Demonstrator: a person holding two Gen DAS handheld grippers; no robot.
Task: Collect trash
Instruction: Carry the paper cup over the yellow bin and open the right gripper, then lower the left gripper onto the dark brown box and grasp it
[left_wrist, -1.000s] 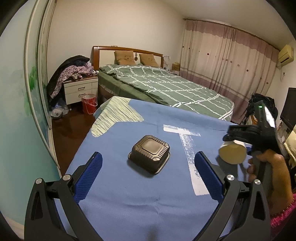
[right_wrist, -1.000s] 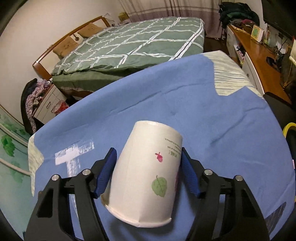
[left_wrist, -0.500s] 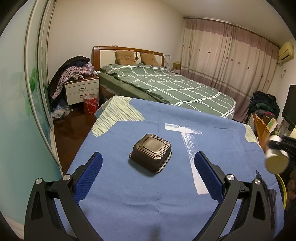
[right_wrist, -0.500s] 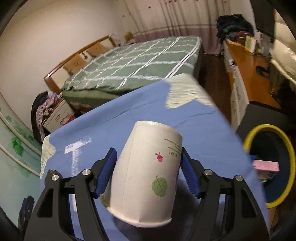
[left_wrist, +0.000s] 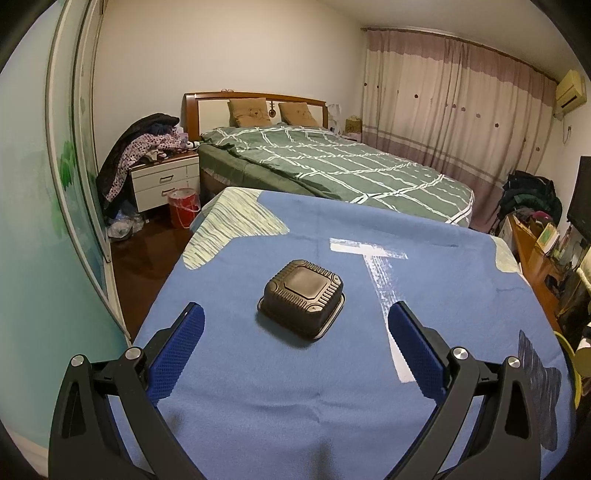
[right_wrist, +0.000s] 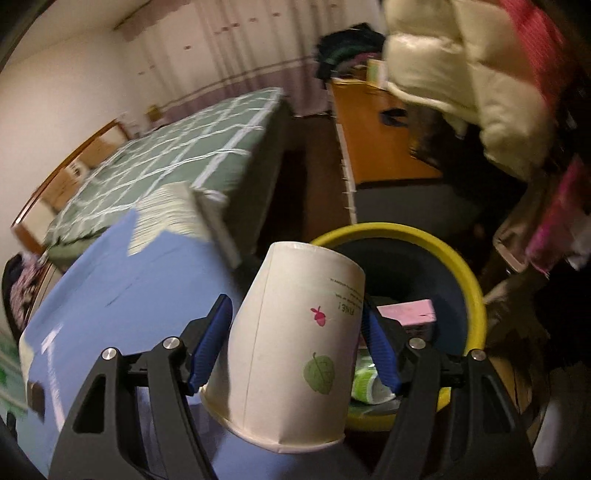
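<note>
My right gripper is shut on a white paper cup with a green leaf print, held upside down. It hangs at the table's right edge, just before a yellow-rimmed bin that holds a pink box and green-white wrappers. A black plastic food container lies upside down on the blue tablecloth. My left gripper is open, just short of the container, its blue pads either side. The cup's rim shows at the right edge of the left wrist view.
A green checked bed stands behind the table. A wooden desk and a white jacket are beyond the bin. A nightstand with clothes and a red bucket sit at left.
My right gripper has swung the cup rightward off the table to the yellow bin. My left gripper and the black container have stayed put.
</note>
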